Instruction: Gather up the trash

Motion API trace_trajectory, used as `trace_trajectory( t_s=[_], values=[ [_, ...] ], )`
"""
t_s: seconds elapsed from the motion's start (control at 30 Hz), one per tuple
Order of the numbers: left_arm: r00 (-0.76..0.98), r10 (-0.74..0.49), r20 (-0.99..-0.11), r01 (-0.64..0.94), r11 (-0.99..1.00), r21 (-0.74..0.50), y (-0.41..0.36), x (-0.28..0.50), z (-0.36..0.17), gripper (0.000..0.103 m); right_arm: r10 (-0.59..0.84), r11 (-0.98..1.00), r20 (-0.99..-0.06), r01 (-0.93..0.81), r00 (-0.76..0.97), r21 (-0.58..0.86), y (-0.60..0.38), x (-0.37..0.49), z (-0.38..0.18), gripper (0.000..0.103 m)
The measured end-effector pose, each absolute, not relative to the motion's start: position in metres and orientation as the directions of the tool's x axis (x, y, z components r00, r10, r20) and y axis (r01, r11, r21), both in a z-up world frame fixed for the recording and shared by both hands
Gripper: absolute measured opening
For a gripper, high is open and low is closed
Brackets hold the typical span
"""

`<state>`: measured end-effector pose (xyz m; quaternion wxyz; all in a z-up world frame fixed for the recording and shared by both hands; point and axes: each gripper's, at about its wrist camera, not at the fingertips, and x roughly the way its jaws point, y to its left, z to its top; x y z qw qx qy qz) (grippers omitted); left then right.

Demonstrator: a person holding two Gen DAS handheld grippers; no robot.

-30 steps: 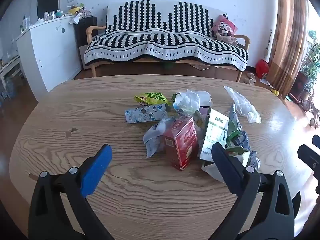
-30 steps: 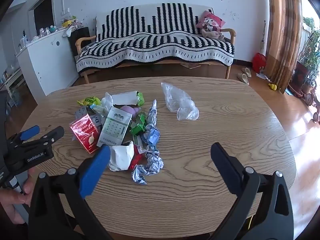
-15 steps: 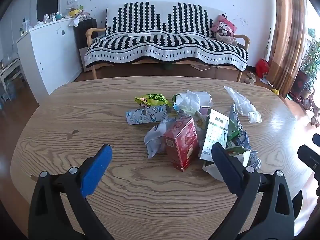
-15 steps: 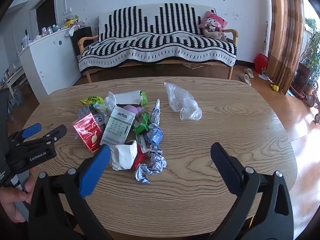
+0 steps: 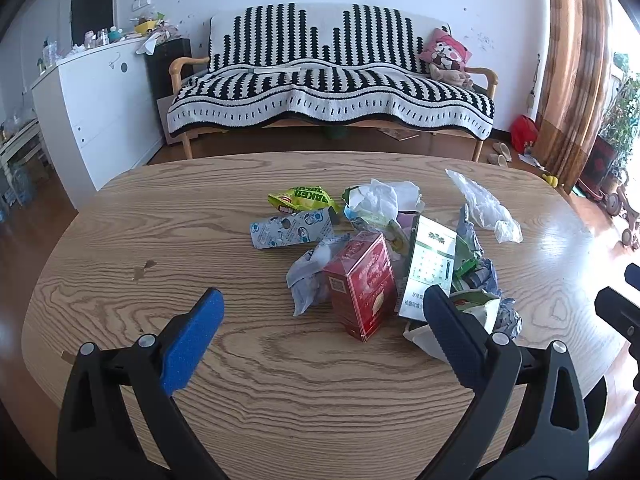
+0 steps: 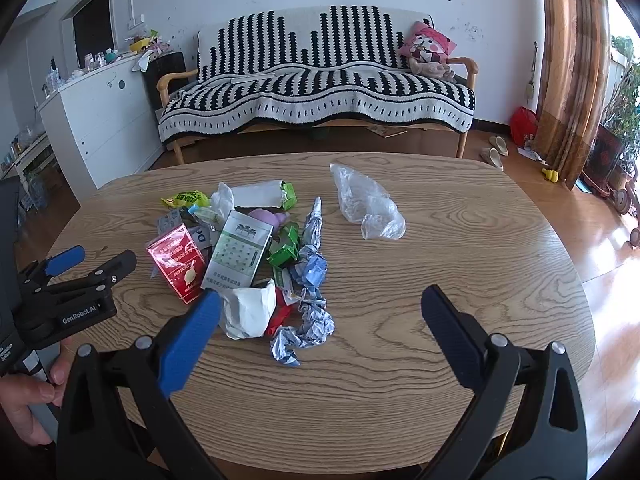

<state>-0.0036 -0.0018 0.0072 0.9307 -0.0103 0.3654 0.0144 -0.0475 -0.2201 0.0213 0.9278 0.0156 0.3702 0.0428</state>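
you are holding your left gripper (image 5: 320, 320) low over the near edge of the table (image 5: 120, 240), its blue-padded fingers spread wide and carrying nothing. just past the gap between them, a little toward the right finger, a red box (image 5: 362, 282) is standing on the wood with its long axis running away from you, a narrow end turned your way. a green and white box (image 5: 430, 268) is leaning just beside it on the right, and crumpled paper (image 5: 306, 280) is touching it on the left. farther out, a blue-print carton (image 5: 292, 230) and a green wrapper (image 5: 304, 198) are lying crosswise.

you are holding your right gripper (image 6: 320, 312) over the same near edge, fingers also gaping apart and empty. a white cup (image 6: 250, 310) is sitting just ahead of its left finger, with blue crumpled foil (image 6: 310, 326) next to it, close to the middle of the gap. a clear bag (image 6: 368, 206) is lying well apart from the pile, farther out and slightly right of centre.

the whole pile is sitting between your two hands, forward of both. the left looks nearer the red box, and the right looks nearer the cup, the foil and the bag. no bin is showing in either view, so where the trash is going cannot be told.
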Motion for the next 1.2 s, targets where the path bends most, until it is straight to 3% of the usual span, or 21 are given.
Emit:
trace_trajectory(
  t_s=[1.0,1.2],
  values=[
    [0.732,0.020,-0.680,-0.034,0.999,-0.007,-0.002,-0.004,0.005,0.097,0.102,0.995,-0.688,-0.081,0.718,0.063,-0.214,-0.046,0.020,0.097],
    [0.718,-0.003,-0.696,-0.015,1.000,-0.021,0.004,0.002,-0.004,0.097,0.157,0.987,-0.726,-0.138,0.669,0.087,-0.202,-0.036,0.002,0.097]
  ],
)
